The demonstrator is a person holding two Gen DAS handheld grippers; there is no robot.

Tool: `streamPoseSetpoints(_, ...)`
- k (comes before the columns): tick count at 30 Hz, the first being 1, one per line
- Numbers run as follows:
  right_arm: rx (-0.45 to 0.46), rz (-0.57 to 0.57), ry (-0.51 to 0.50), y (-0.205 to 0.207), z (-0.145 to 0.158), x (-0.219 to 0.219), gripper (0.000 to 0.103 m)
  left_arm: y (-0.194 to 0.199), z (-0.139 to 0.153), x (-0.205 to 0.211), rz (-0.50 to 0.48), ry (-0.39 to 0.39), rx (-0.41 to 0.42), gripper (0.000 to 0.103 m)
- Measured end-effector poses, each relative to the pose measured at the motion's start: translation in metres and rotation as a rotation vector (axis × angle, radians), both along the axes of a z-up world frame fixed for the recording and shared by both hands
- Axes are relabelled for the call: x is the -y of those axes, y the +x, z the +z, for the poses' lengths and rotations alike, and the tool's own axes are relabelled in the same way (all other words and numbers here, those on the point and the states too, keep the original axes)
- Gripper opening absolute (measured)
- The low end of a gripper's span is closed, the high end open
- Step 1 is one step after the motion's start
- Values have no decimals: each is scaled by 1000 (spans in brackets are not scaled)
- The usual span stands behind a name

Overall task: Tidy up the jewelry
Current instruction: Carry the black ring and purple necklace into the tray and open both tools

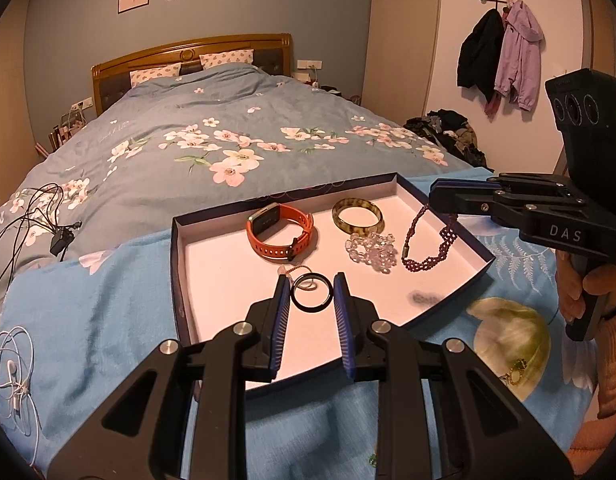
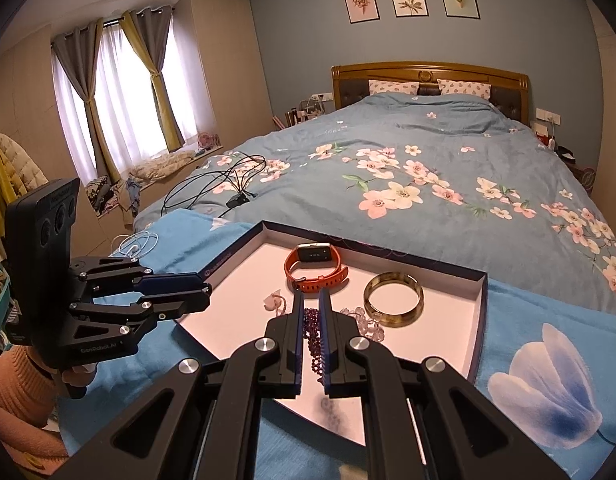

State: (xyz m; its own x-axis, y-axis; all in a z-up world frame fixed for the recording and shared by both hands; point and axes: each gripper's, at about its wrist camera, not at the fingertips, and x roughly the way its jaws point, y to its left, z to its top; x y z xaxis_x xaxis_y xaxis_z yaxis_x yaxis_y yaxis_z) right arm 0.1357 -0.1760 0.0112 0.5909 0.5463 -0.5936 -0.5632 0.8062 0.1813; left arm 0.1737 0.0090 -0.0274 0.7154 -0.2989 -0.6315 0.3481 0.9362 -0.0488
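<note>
Black ring (image 1: 311, 293): pinched between the tips of the left gripper (image 1: 311, 298), its flat hoop facing the camera, hanging just above the white floor of the box lid (image 1: 180, 240).
Left fingers (image 1: 282, 320): narrowed to the ring's width, one blue pad on each side of the hoop; nothing else between them.
Purple beaded bracelet (image 2: 313, 344): strand runs lengthwise down the slot of the right gripper (image 2: 311, 310), long axis in line with the fingers, its far loop trailing onto the tray floor beyond the tips.
Right fingers (image 2: 296, 332): drawn almost together on the beads; from the left wrist view the same strand (image 1: 423, 244) hangs down from those tips into the tray.
Just past the left tips: a pale pink chain (image 1: 298, 270), then the orange watch (image 1: 282, 236) lying on its side.
Beyond the right tips: clear bead bracelet (image 2: 365, 324), then the amber bangle (image 2: 393, 300) lying flat.
Nearer hand: left for the ring, right for the beads; each has bare tray floor close below, so I judge a set-down needs only a short drop.
Far: bed quilt (image 1: 228, 128) behind the tray.
</note>
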Motion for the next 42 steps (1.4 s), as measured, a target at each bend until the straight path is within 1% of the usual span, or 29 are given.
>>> streamPoseSetpoints(19,-62,1,-2,21,-19,-3,6,29,-18,13,8,17,-55,23)
streamPoseSetpoints(26,-83,-6,-13,28,-27,-2,6,40,-31,18,17,35,-86,23)
streamPoseSetpoints(31,-92,-16,-24,33,-32,-2,6,49,-39,20,23,30,-119,23)
streamPoseSetpoints(38,-121,-28,-40,39,-44,-2,6,53,-46,23,22,37,-133,23)
streamPoseSetpoints(42,-134,-34,-48,43,-49,-3,7,57,-48,22,24,16,-152,23)
